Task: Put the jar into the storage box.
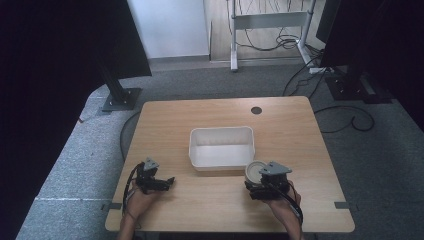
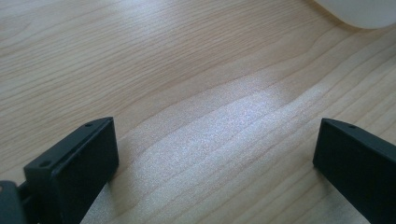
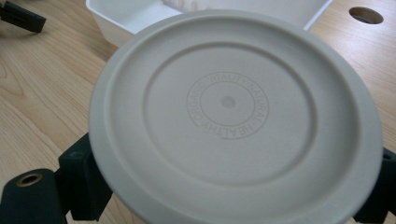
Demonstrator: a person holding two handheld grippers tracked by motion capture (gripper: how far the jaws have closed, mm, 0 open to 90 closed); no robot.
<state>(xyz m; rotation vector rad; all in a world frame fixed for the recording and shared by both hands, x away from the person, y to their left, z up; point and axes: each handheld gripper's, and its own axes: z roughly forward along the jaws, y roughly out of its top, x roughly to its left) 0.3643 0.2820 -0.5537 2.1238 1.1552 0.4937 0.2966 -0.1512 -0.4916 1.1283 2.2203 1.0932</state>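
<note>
Right gripper [image 1: 256, 181] near tabletop [image 1: 210, 200] front edge, fingers clamped on a round beige lid [image 3: 229, 116], just before white bin [image 1: 221, 146]; lid hides most of both fingers. Left gripper [image 1: 169, 182] spread wide over bare wood, holding nothing; bin corner cut off at top.

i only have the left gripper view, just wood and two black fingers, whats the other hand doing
Observer: The right gripper is shut on a round beige dish, its underside facing that gripper's camera.
Operator: where is it on the table
Observer: At the near right corner of a white tub, mid-table.
Operator: anything in the tub
Observer: It looks empty in the high view.
Operator: and my gripper
Observer: The left gripper sits low over the table, left of the tub, fingers apart with nothing between them.
</note>
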